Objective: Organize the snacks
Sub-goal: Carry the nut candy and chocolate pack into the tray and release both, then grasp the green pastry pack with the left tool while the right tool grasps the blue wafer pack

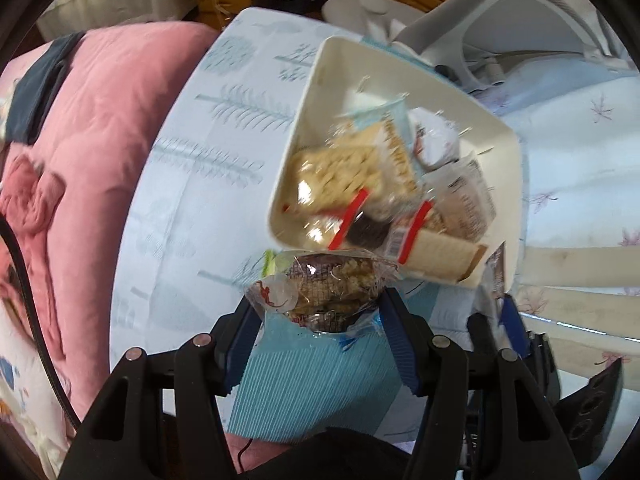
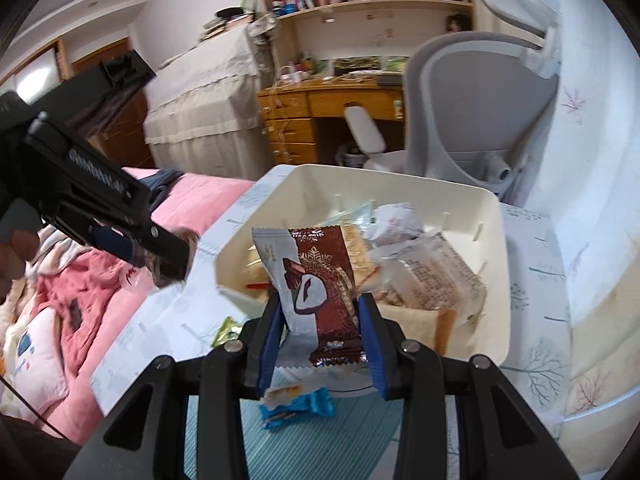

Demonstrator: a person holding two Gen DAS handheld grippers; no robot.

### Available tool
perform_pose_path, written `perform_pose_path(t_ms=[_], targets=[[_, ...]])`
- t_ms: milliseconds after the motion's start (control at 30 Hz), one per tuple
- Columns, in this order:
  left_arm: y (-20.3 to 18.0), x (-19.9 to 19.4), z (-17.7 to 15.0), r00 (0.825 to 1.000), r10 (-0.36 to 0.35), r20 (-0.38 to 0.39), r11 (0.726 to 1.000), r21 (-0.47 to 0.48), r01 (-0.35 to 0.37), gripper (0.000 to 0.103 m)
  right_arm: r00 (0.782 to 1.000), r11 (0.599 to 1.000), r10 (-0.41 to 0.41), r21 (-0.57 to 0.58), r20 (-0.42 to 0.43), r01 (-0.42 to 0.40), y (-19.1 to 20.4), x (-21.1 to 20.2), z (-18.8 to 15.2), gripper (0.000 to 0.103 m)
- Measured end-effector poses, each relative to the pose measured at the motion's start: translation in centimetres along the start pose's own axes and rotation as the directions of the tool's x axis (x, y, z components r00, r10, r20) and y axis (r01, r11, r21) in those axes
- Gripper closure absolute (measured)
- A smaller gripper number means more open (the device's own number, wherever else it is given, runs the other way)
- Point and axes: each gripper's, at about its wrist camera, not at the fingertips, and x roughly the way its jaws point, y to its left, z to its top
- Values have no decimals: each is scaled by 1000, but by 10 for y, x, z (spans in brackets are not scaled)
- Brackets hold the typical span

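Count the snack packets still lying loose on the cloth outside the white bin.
2: a blue-wrapped candy beneath the right gripper, and a green-yellow packet left of the white bin. Others may be hidden.

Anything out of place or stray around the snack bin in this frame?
Yes. A blue-wrapped candy and a green-yellow wrapper lie loose on the cloth outside the cream bin. A flat cracker pack overhangs the bin's rim. Both grippers hold snacks.

Soft, even indoor light fills both my views, with no hard shadows. My left view is smeared with motion blur, worst over the white bin (image 1: pixel 320 92). Fisheye bending curves every edge, and black corners ring each picture.
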Motion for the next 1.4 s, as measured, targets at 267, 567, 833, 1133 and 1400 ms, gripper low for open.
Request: perform_pose_path(t_ms=[267, 567, 833, 1133, 1400], targets=[[-22, 7, 28, 999, -39, 34, 994, 103, 35, 43, 995, 992, -101, 78, 0, 100, -16, 13, 1, 65], [-34, -3, 34, 986, -117, 122, 976, 198, 91, 25, 985, 972, -167, 160, -48, 172, -22, 23, 1, 58], [-21, -4, 12, 986, -129, 110, 965, 245, 98, 22, 982, 948, -178, 257, -67, 189, -19, 11, -8, 45], [19, 2, -28, 987, -135, 92, 944, 315, 100, 22, 981, 845, -151, 499, -119, 191, -14, 2, -34, 31], [49, 12, -47, 979, -159, 129, 905, 415, 92, 22, 977, 692, -120, 692, -174, 208, 0, 10, -66, 31]])
